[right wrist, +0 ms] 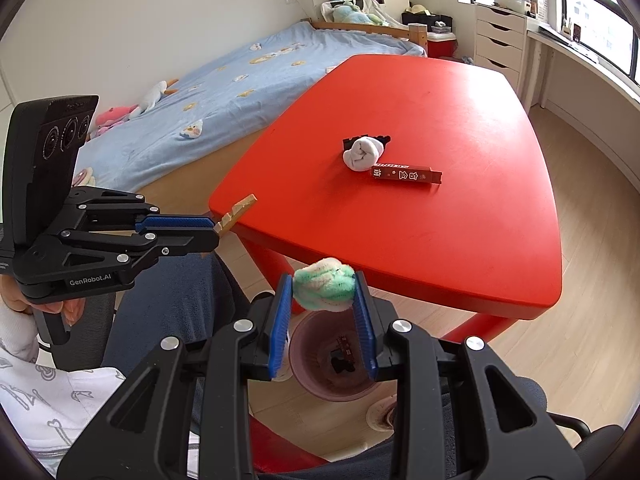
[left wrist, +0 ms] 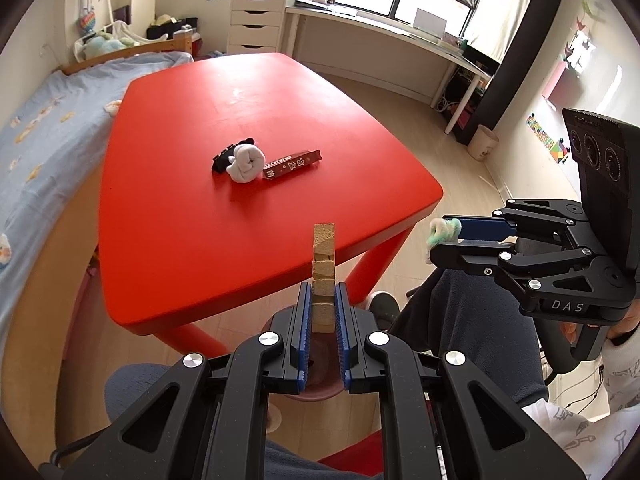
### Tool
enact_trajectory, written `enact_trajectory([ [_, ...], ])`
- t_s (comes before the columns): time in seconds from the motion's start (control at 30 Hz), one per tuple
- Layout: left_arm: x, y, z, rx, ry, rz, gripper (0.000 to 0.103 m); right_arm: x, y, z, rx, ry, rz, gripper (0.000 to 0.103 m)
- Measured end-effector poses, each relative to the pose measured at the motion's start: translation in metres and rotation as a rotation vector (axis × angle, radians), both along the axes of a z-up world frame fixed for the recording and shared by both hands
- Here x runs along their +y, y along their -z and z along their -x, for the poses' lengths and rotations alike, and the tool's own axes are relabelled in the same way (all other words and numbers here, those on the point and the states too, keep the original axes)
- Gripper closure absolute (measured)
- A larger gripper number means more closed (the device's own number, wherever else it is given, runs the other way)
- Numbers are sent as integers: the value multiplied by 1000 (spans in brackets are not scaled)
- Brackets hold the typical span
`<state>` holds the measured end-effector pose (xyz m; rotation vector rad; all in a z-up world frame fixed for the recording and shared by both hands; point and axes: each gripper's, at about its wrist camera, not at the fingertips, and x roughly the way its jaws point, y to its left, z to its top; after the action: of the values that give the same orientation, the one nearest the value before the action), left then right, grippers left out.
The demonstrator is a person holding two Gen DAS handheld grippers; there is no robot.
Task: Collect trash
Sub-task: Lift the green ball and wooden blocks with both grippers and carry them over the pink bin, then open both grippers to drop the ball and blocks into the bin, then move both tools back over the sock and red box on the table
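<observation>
My left gripper (left wrist: pixel 323 296) is shut on a notched tan wooden strip (left wrist: pixel 323 264) that sticks forward past its blue pads, just off the near edge of the red table (left wrist: pixel 248 240). The same strip (right wrist: pixel 238 214) shows in the right wrist view. My right gripper (right wrist: pixel 324 290) is shut on a fuzzy green-and-white ball (right wrist: pixel 325 285), directly above a round pinkish bin (right wrist: pixel 320 376) on the floor that holds dark scraps. In the left wrist view the bin (left wrist: pixel 320 364) lies under the pads. On the table lie a rolled white sock (right wrist: pixel 362 154), a dark red wrapper box (right wrist: pixel 406 174) and a black piece (right wrist: pixel 370 138).
A bed with a blue cover (right wrist: pixel 224 92) and soft toys runs along the table's far side. A white drawer unit (right wrist: pixel 500 46) and a long white desk (left wrist: pixel 380 32) stand under the window. A small waste basket (left wrist: pixel 484 142) sits by the desk. The person's knees (left wrist: pixel 468 320) are below the grippers.
</observation>
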<state>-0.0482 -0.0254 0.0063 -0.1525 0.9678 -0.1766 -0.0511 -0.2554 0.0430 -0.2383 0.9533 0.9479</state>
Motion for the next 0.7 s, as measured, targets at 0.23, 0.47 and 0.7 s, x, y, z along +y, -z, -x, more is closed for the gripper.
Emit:
enact_trajectory([
  [0.23, 1, 6, 2, 16, -5, 7, 27, 0, 6, 0, 18, -8, 16, 31],
  [0.47, 13, 9, 0, 22, -69, -19, 8, -1, 14, -2, 26, 1, 48, 6],
  [0.7, 15, 11, 0, 30, -75, -17, 8, 1, 16, -2, 34, -6, 48, 5],
])
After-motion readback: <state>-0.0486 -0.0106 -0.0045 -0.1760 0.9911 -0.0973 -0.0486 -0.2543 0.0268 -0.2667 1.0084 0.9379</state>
